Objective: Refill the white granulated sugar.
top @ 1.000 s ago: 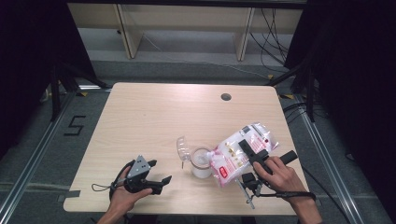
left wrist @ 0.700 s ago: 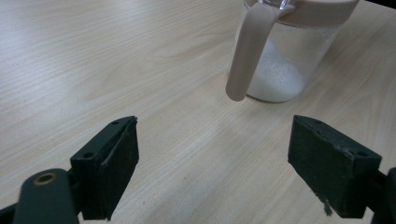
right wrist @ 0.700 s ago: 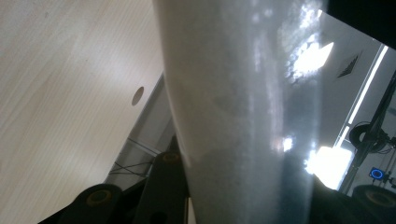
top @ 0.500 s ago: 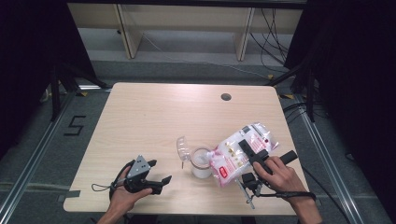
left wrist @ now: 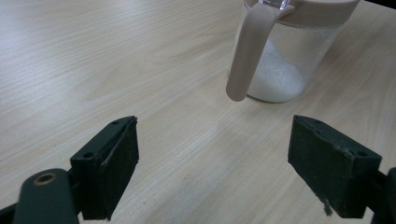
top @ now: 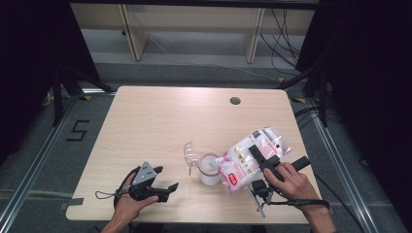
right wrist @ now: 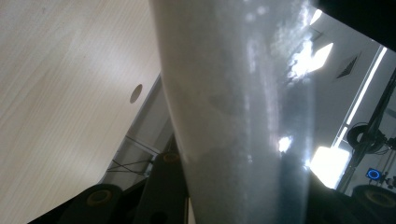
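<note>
The right gripper (top: 260, 162) is clamping a pink-and-white bag (top: 250, 158), its jaws closed across the bag's middle; the bag is tilting with its lower end over the open mouth of a clear jar (top: 210, 169). The jar is standing near the front of the table (top: 160, 121), part full of white grains, its lid (top: 190, 153) hanging open at the left. The left gripper (top: 165, 187) is resting low at the front left, jaws wide apart and holding nothing, the jar ahead of them. Dark curtains are flanking the table; shelving is standing behind it.
</note>
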Tool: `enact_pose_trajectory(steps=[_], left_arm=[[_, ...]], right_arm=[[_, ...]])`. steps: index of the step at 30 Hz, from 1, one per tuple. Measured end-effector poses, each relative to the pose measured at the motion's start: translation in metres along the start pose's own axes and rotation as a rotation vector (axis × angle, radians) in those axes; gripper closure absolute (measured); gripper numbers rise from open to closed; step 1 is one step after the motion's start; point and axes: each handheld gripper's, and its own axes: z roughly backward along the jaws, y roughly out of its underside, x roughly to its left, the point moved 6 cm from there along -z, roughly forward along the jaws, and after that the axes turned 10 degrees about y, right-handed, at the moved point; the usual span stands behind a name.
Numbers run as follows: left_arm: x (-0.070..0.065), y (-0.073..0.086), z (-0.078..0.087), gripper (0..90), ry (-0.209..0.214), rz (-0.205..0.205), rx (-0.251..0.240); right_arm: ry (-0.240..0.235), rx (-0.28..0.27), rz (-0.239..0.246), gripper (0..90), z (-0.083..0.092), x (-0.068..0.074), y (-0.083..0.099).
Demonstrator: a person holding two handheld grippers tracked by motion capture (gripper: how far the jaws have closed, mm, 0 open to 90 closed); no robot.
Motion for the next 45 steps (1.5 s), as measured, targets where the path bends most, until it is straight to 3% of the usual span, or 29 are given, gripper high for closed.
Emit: enact_pose_trajectory(steps=[2, 3, 7, 45], left_arm=[[0.0002, 0.0000, -0.0001, 16.0, -0.001, -0.003, 0.001], [0.0003, -0.0001, 0.0001, 16.0, -0.002, -0.006, 0.002], [0.0001, 0.0000, -0.0001, 16.0, -0.001, 0.000, 0.000], [-0.0002, 0.0001, -0.0005, 16.0, 0.000, 0.000, 0.001]], right_arm=[[0.001, -0.002, -0.003, 76.0, 0.0001, -0.0005, -0.0002], [-0.039, 0.005, 0.004, 76.0, 0.0003, 0.0002, 0.0003], [-0.021, 0.005, 0.004, 76.0, 0.0011, -0.0020, 0.0008], [-0.036, 0.007, 0.013, 76.6, 0.0026, -0.0067, 0.0011]])
